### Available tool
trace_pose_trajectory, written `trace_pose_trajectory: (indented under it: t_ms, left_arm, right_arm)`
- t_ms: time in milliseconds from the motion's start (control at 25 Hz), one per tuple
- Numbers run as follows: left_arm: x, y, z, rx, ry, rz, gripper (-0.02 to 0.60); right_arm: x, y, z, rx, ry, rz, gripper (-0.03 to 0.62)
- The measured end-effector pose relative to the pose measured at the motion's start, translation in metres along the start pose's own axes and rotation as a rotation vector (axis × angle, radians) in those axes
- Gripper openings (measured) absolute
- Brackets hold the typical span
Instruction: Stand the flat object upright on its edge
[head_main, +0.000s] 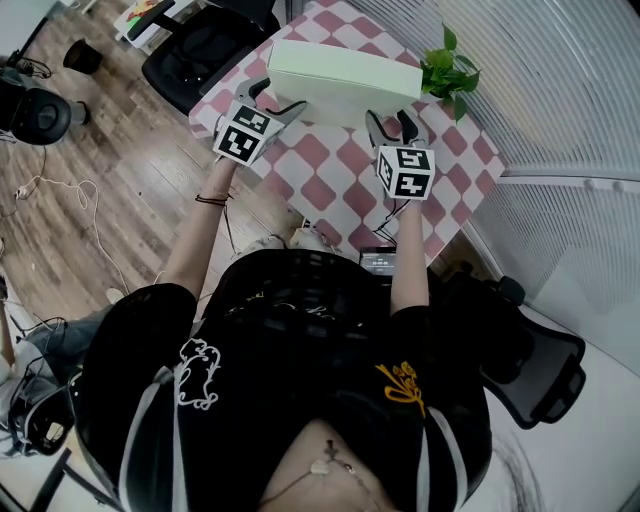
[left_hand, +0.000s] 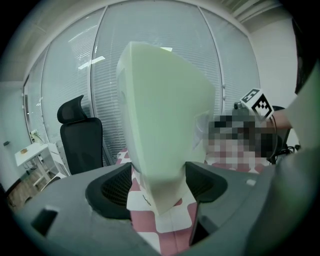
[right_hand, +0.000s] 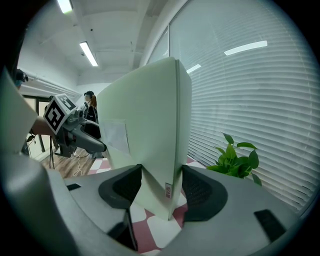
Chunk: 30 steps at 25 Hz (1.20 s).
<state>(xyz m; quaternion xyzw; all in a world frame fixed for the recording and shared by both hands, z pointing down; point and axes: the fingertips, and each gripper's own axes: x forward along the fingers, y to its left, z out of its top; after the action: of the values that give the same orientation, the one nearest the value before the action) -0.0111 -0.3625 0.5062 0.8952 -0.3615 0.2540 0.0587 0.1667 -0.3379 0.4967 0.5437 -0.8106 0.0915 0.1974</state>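
While the left claw (left_hand: 157, 182) and the right claw (right_hand: 160, 187) each clamp one end of the pale green cardboard box (head_main: 340, 70), jaws closed on its two broad faces near a lower corner, the box rises tall and narrow over the pink-and-white checked tabletop (head_main: 330, 190), near a potted plant (head_main: 448, 70). Whether its bottom edge rests on the cloth cannot be told. Crisp corners and flat sides suggest a stiff, light, rather smooth carton, best held low at both ends with a gentle squeeze that spares its thin walls.
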Motion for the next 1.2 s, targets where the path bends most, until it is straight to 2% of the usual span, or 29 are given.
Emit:
trace_pose_trajectory:
  t_ms: [200,440,1200]
  left_arm:
    - [0.000,0.003,0.002,0.034,0.019,0.001,0.334]
    - [-0.004,0.009,0.006,0.013,0.008,-0.008,0.333]
    - [-0.015,-0.005,0.007,0.035,-0.015,-0.020,0.333]
  right_arm:
    - [0.002,-0.003,0.001,-0.003,0.004,-0.005,0.255]
    - [0.004,-0.005,0.004,-0.005,0.011,-0.019,0.254]
    - [-0.001,-0.003,-0.005,0.011,0.018,-0.036,0.253]
